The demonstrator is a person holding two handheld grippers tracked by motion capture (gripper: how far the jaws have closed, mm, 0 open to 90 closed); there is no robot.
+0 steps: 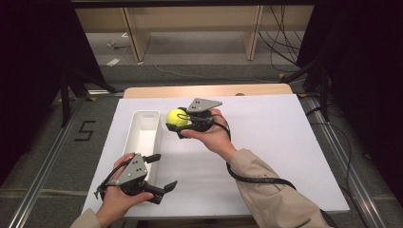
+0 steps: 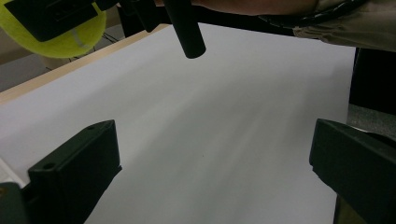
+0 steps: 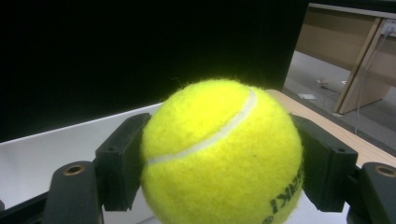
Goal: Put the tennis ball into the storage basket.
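A yellow tennis ball (image 1: pixel 176 117) hangs above the white tabletop, just right of a white oblong bin (image 1: pixel 146 113). My right gripper (image 1: pixel 178 122) is shut on it, and a hand holds that gripper from below. In the right gripper view the ball (image 3: pixel 219 154) sits between the two black pads (image 3: pixel 121 158), which press on both its sides. My left gripper (image 1: pixel 161 172) stands open near the table's front left edge, with nothing between its jaws. The left gripper view looks across bare white table between its wide jaws (image 2: pixel 215 168), with the ball (image 2: pixel 70 44) at the top left.
The white sheet (image 1: pixel 266 142) covers the table, with a wooden edge (image 1: pixel 209 90) at the back. The bin looks empty. Metal rails run along both sides, and a wooden frame and cables lie on the floor beyond.
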